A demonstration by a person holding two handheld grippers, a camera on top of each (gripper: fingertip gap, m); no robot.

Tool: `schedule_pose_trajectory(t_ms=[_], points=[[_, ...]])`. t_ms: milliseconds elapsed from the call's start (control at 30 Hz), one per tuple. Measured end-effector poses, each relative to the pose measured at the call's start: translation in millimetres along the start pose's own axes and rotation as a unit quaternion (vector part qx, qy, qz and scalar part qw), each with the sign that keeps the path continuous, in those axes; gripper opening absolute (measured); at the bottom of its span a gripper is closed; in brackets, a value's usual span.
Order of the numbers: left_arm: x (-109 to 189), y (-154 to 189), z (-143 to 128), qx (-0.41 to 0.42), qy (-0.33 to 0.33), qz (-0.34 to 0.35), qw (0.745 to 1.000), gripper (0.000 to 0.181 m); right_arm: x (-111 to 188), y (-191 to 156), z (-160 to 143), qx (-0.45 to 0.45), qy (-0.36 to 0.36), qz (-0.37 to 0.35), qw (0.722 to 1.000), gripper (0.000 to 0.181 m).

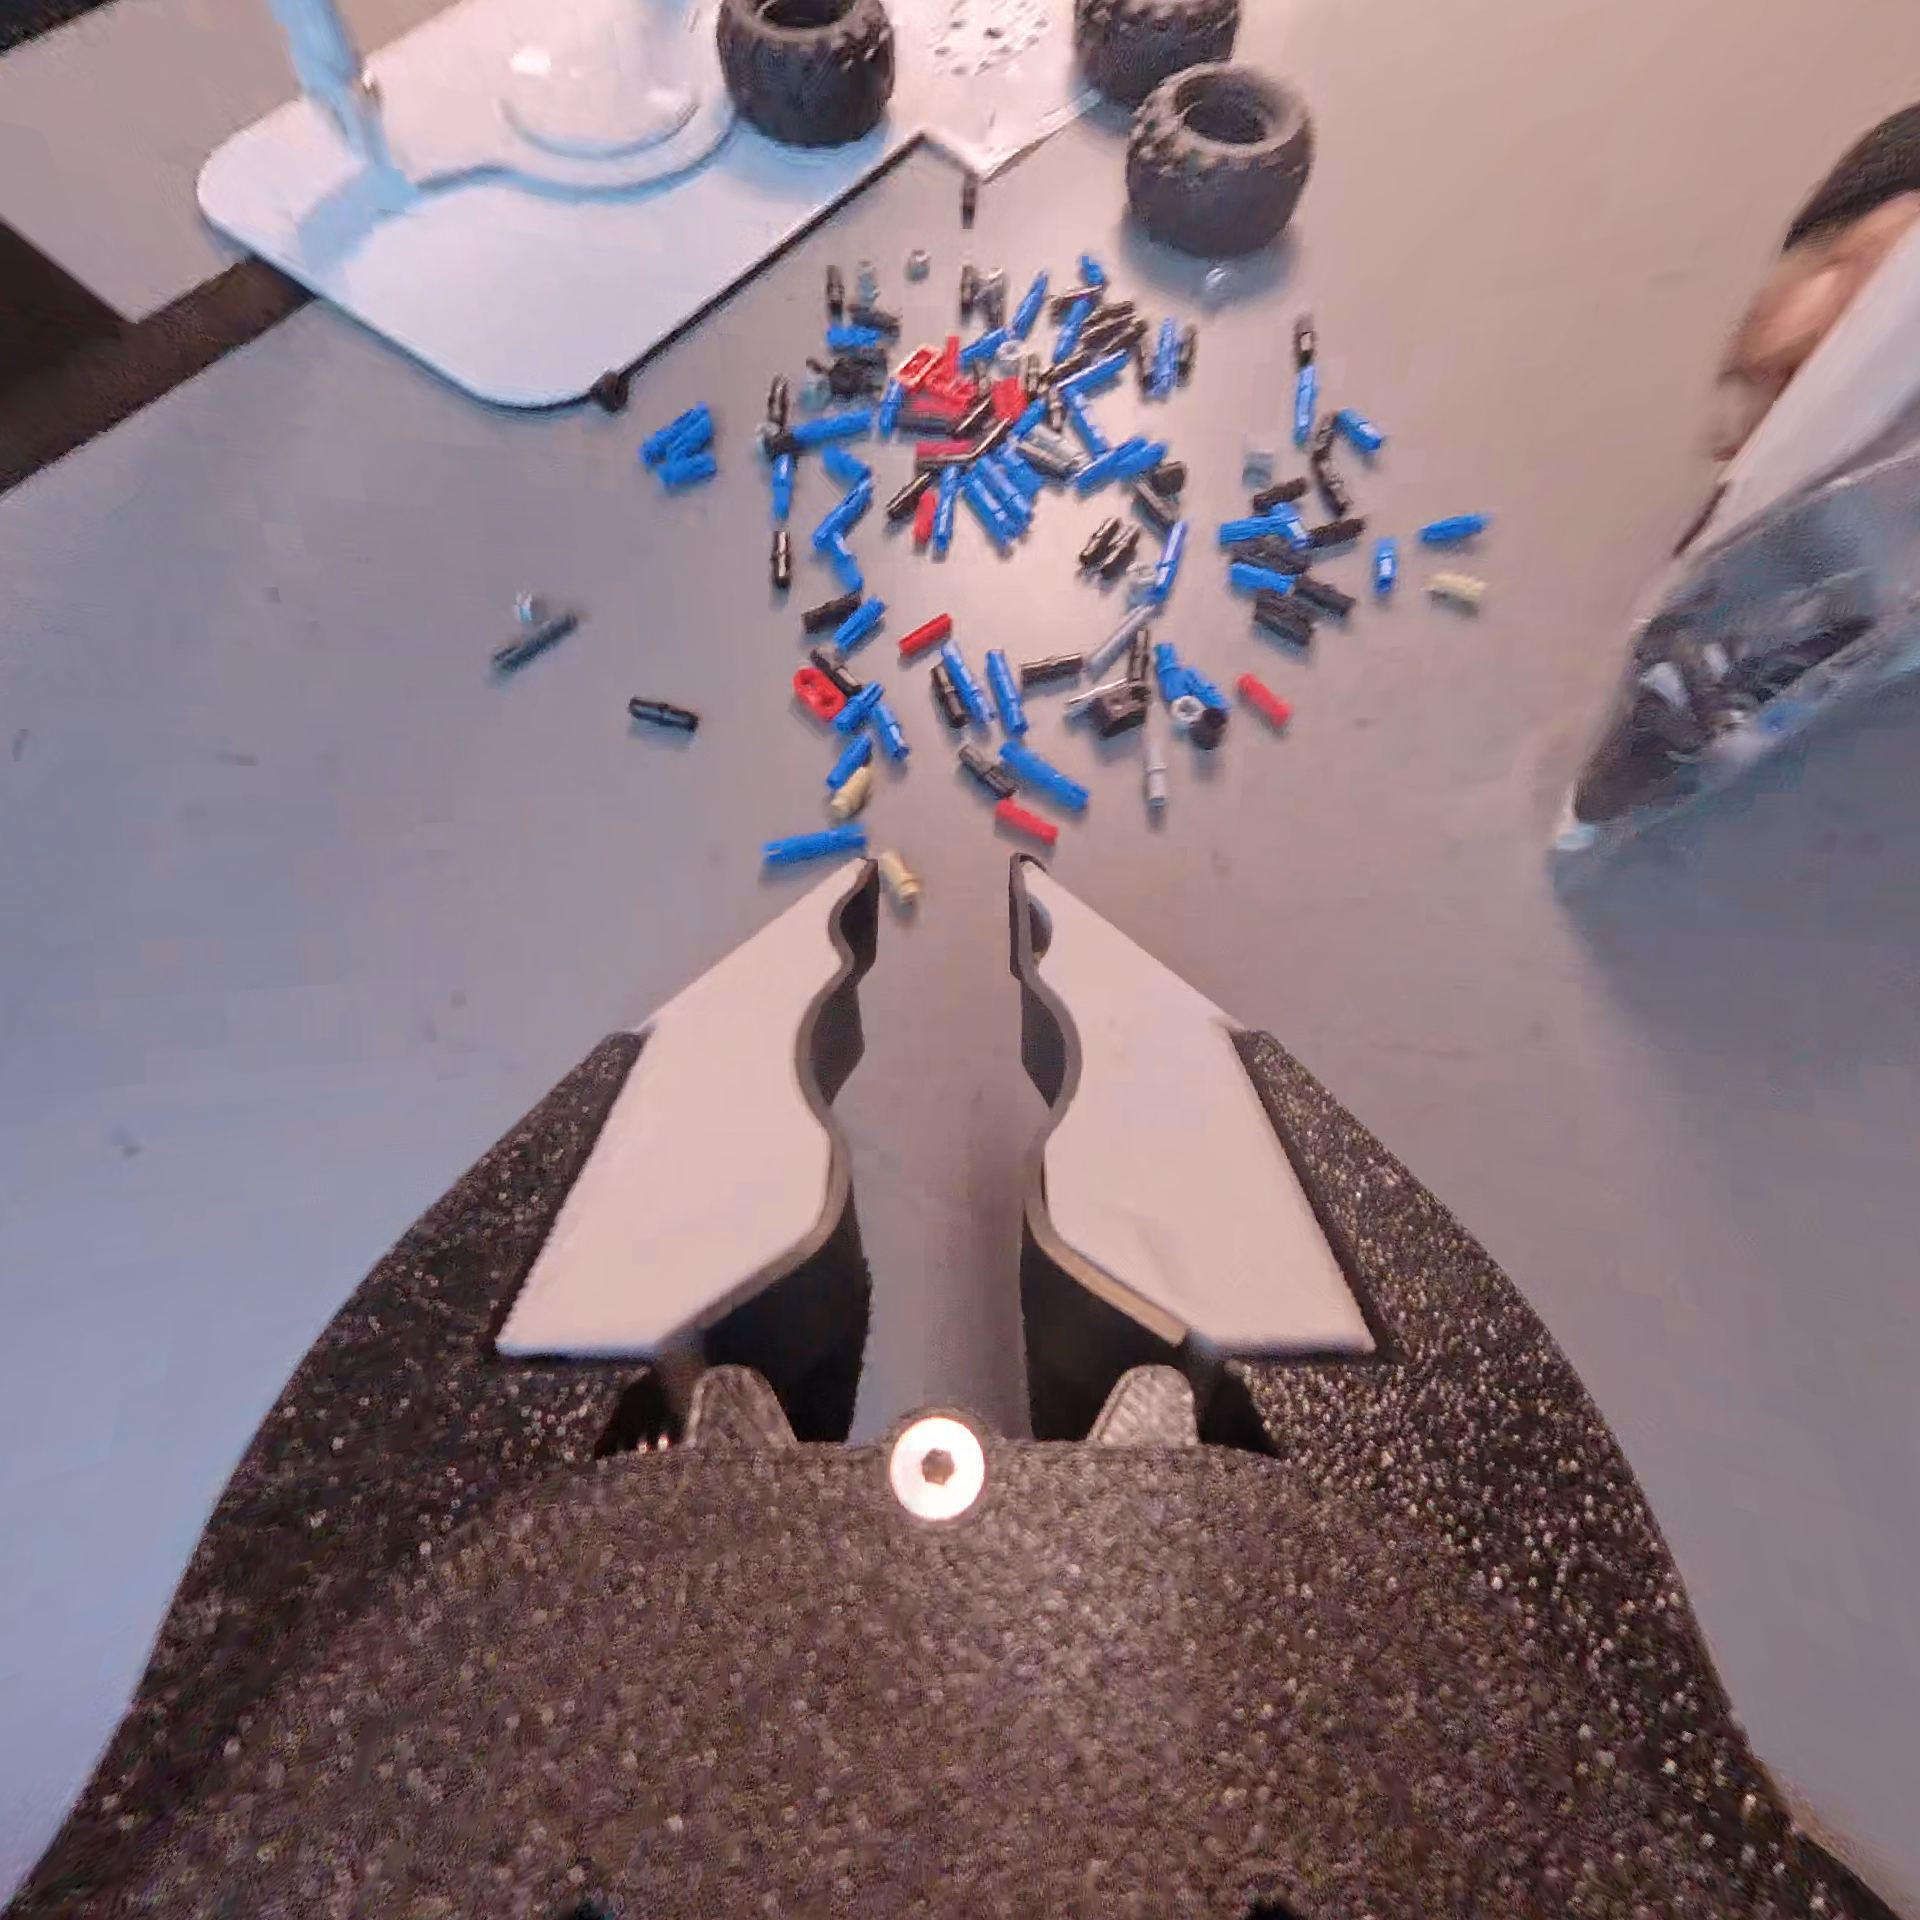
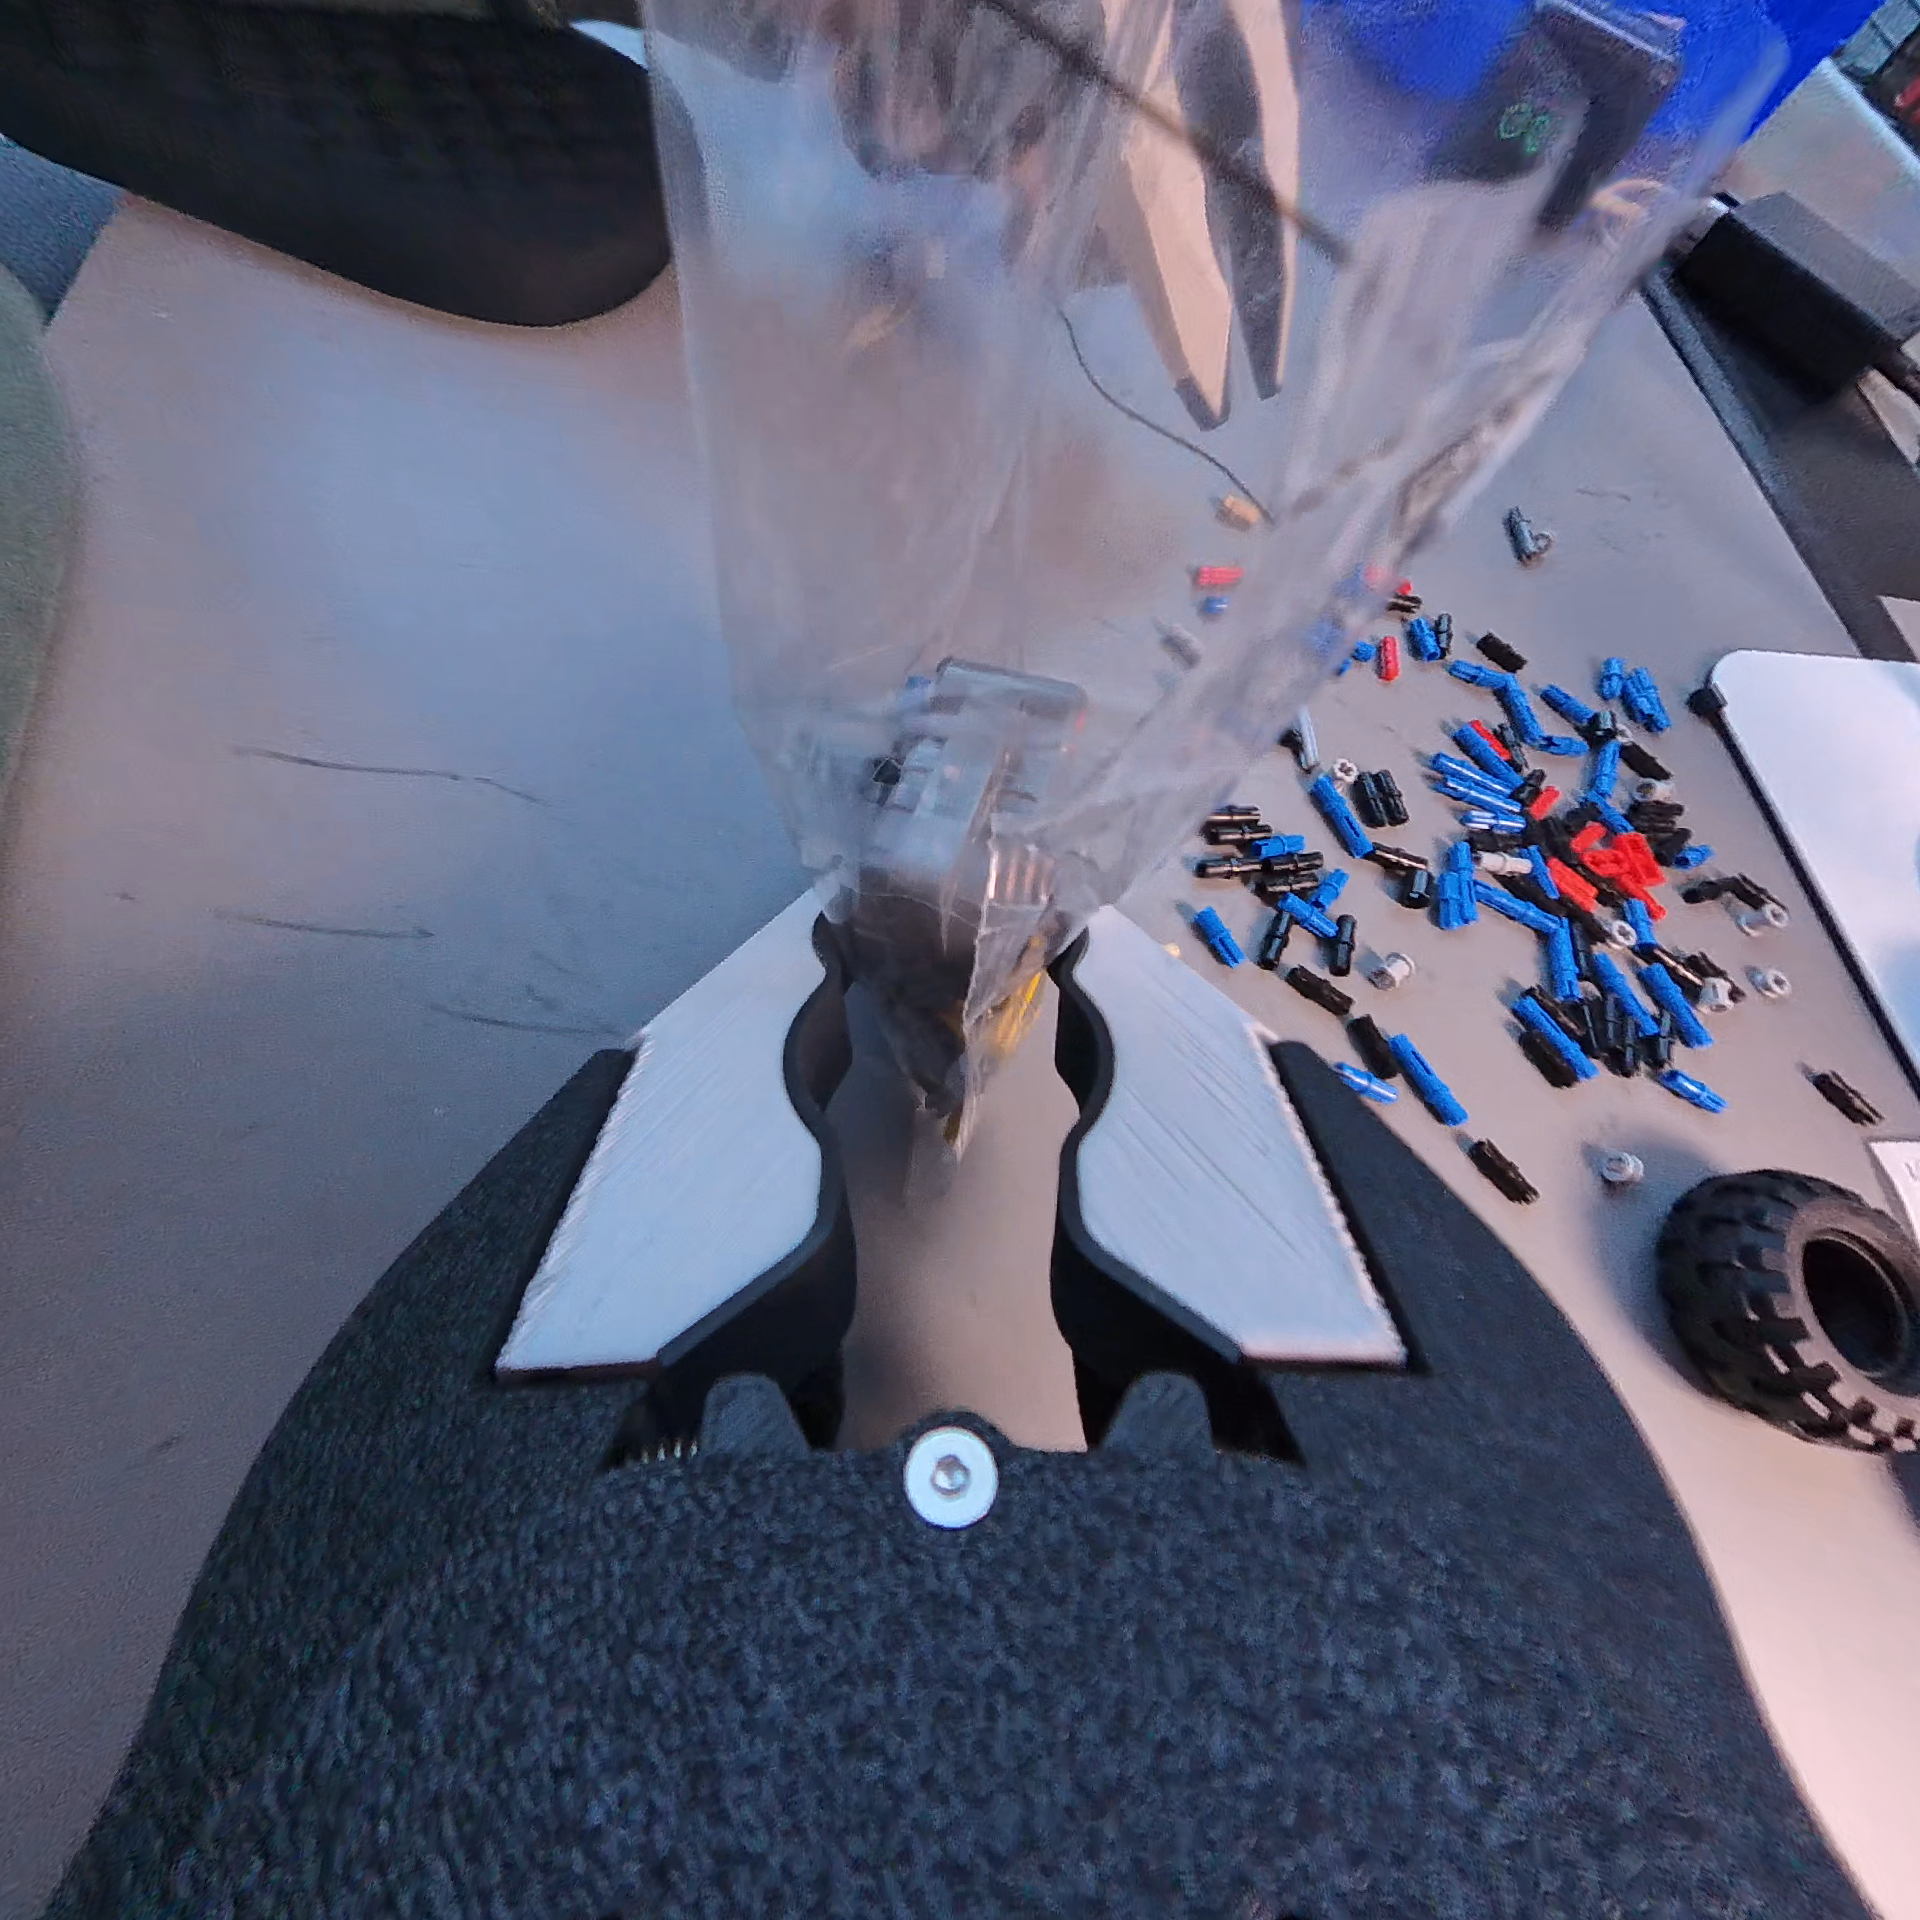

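Left gripper (image 1: 943,871) low over grey table (image 1: 312,935), angled down, jaws narrowly parted, empty — scattered pins (image 1: 997,499) just ahead. Right gripper (image 2: 948,935) clamped on clear bag (image 2: 1039,416) — pins (image 2: 1538,862) off to its right.

Big grey table (image 1: 260,935) under and all around the left claw (image 1: 943,868), smooth, with small dark marks and a soft pinkish shine from the light. Far off to the left of that claw, the table's edge and a dark gap (image 1: 73,343) past it. Ahead and a bit left, a flat white stand base (image 1: 499,281). Far ahead and left of the right claw (image 2: 951,930), a big dark rounded shape (image 2: 332,187). Far ahead to its right, a black box with a cord (image 2: 1803,281) and something bright blue (image 2: 1745,62).
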State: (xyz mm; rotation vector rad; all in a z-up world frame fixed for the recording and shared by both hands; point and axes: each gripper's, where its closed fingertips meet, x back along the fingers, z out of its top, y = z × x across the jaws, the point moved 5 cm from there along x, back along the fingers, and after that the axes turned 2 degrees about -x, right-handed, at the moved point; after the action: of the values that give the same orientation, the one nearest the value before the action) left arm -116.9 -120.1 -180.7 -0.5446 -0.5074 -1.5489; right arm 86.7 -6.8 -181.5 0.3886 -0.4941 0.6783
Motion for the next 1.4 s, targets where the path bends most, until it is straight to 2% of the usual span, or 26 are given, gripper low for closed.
schedule_pose_trajectory(t_ms=[100, 167, 300, 400, 467, 533, 567, 667, 733, 800, 900, 967, 1033, 1100, 1167, 1200, 1267, 1400], points=[[-16.5, -5.4, -8.0, 0.035, -0.031, 0.002, 0.999, 0.023, 1.0, 3.2, -1.7, -0.007, -0.007, -0.015, 1.000, 0.034], [-25.0, -3.7, -10.9, 0.025, -0.052, 0.007, 0.998, 0.021, 1.3, 4.2, -3.1, -0.013, -0.008, -0.020, 1.000, 0.034], [-31.0, -5.5, -7.7, 0.010, -0.060, 0.028, 0.998, 0.005, 1.1, 3.9, -3.1, -0.013, -0.010, -0.022, 1.000, 0.034], [-30.3, -2.3, -2.9, -0.011, -0.057, 0.015, 0.998, 0.004, 1.0, 4.1, -3.2, -0.017, -0.008, -0.022, 1.000, 0.034], [-17.7, 19.9, 28.5, -0.023, 0.033, -0.052, 0.998, 0.004, 0.5, 4.3, -3.0, -0.019, -0.006, -0.021, 1.000, 0.034], [6.6, 54.6, 75.4, -0.053, 0.133, -0.133, 0.981, 0.004, -0.4, 3.7, -2.2, -0.017, -0.005, -0.020, 1.000, 0.035], [17.8, 73.0, 95.6, -0.073, 0.162, -0.172, 0.969, 0.003, -1.2, 3.4, -1.5, -0.016, -0.005, -0.020, 1.000, 0.035], [31.9, 114.0, 131.7, -0.126, 0.171, -0.243, 0.946, 0.004, -2.8, 2.1, -0.3, -0.013, -0.005, -0.021, 1.000, 0.035], [27.9, 128.8, 136.7, -0.156, 0.139, -0.264, 0.942, 0.004, -2.5, 1.5, -0.4, -0.011, -0.005, -0.024, 1.000, 0.035], [21.5, 135.9, 136.2, -0.172, 0.126, -0.269, 0.939, 0.006, -2.2, 1.3, -0.6, -0.010, -0.005, -0.025, 1.000, 0.035], [22.2, 133.3, 136.8, -0.158, 0.143, -0.282, 0.936, 0.015, -2.0, 1.0, -0.7, -0.008, -0.005, -0.026, 1.000, 0.035], [29.4, 119.5, 137.4, -0.139, 0.169, -0.280, 0.935, 0.017, -1.7, 1.2, -0.8, -0.009, -0.005, -0.025, 1.000, 0.035], [28.8, 85.6, 131.7, -0.119, 0.167, -0.221, 0.954, 0.017, -1.6, 1.4, -0.9, -0.011, -0.004, -0.024, 1.000, 0.035], [15.1, 29.7, 110.5, -0.101, 0.116, -0.097, 0.983, 0.016, -1.8, 1.3, -0.9, -0.011, -0.005, -0.024, 1.000, 0.035], [-1.6, -11.2, 74.3, -0.082, 0.028, -0.037, 0.996, 0.018, -1.8, 1.2, -0.9, -0.011, -0.005, -0.023, 1.000, 0.035], [-8.8, -20.9, 57.7, -0.074, -0.006, -0.033, 0.997, 0.018, -1.7, 1.2, -1.0, -0.010, -0.005, -0.023, 1.000, 0.035], [-19.9, -26.4, 38.1, -0.063, -0.029, -0.044, 0.997, 0.016, -1.3, 1.1, -1.3, -0.009, -0.005, -0.025, 1.000, 0.035], [-36.5, -27.1, 21.2, -0.073, -0.070, -0.056, 0.993, 0.013, -1.3, 1.1, -1.6, -0.009, -0.005, -0.023, 1.000, 0.035]])
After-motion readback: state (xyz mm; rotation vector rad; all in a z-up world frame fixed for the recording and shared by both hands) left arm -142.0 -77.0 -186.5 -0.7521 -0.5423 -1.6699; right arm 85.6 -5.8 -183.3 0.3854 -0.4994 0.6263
